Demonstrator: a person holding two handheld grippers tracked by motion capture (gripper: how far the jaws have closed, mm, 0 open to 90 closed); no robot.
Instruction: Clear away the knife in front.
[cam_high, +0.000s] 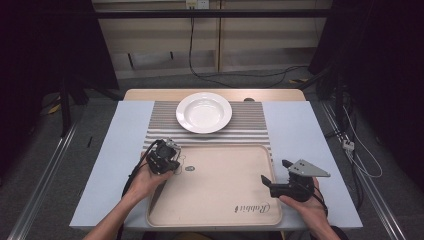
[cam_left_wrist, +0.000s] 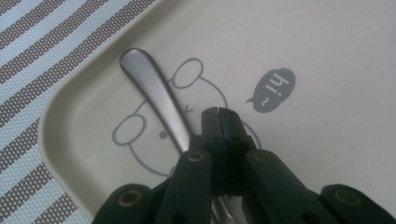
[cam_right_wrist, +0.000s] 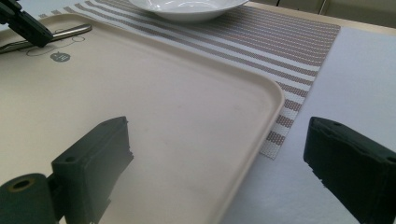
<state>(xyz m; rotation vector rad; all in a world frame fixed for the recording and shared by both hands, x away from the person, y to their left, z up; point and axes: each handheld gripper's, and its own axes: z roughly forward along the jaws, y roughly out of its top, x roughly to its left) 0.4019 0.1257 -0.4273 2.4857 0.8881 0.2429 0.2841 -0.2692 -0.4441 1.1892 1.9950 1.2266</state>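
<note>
A metal spoon (cam_left_wrist: 156, 95) lies on the beige tray (cam_high: 220, 200) near its far left corner, across a printed rabbit drawing. Its handle end points toward the tray's rim. My left gripper (cam_left_wrist: 218, 112) hovers over that corner (cam_high: 165, 159), pointing down, its jaws pressed together with nothing between them. The spoon runs beside and beneath its left jaw; whether they touch I cannot tell. In the right gripper view the spoon handle (cam_right_wrist: 70, 31) sticks out past those shut jaws. My right gripper (cam_high: 274, 170) rests at the tray's right edge, jaws wide open (cam_right_wrist: 219, 154) and empty.
A white deep plate (cam_high: 204, 112) stands on a striped placemat (cam_high: 250, 125) beyond the tray. Both lie on a pale blue cover over the table. The tray carries a "hi" speech bubble (cam_left_wrist: 273, 88) and a "Rabbit" print (cam_high: 252, 206). Cables lie on the floor behind.
</note>
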